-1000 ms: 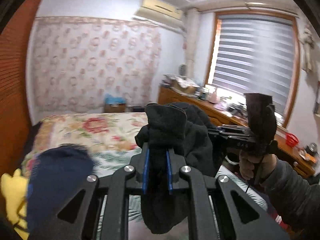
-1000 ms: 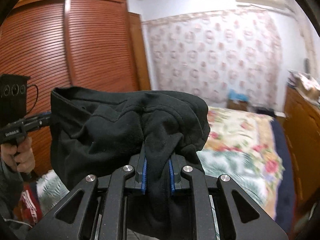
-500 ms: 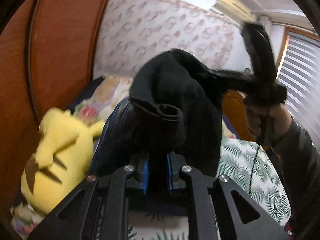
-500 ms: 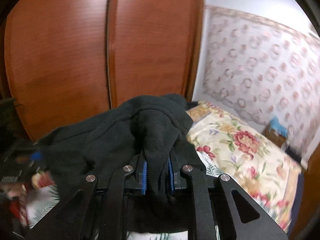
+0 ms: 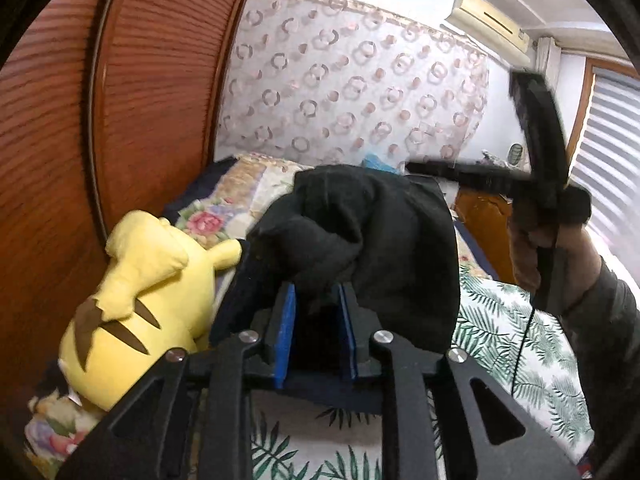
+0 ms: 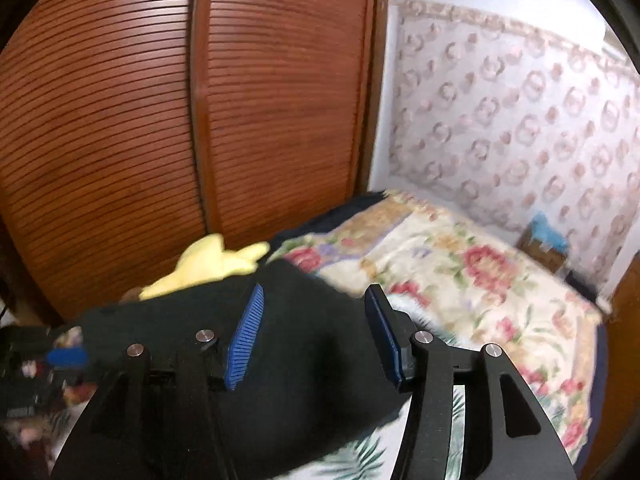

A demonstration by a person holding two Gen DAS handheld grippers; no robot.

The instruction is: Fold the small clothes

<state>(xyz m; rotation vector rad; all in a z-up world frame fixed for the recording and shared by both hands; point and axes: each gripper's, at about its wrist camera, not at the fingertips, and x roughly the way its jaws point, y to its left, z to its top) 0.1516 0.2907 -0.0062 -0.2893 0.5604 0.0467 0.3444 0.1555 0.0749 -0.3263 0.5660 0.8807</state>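
Note:
A black fleece garment lies bunched on the bed beside a yellow plush toy. My left gripper points down at it. Its jaws are opening, with a narrow tail of the cloth loose between the blue pads. In the right wrist view the same garment spreads under my right gripper. Those jaws are opening wide above the cloth, and the pads do not touch it. A hand carries the right gripper at the right of the left wrist view.
A brown slatted wardrobe stands close on the left. The bed has a floral cover and a leaf-print sheet. Dark navy cloth lies under the black garment. The plush toy rests against the wardrobe.
Both grippers swung left toward the wardrobe and came down with the garment onto the bed beside the toy. The right jaws spread and let go; the left jaws widened.

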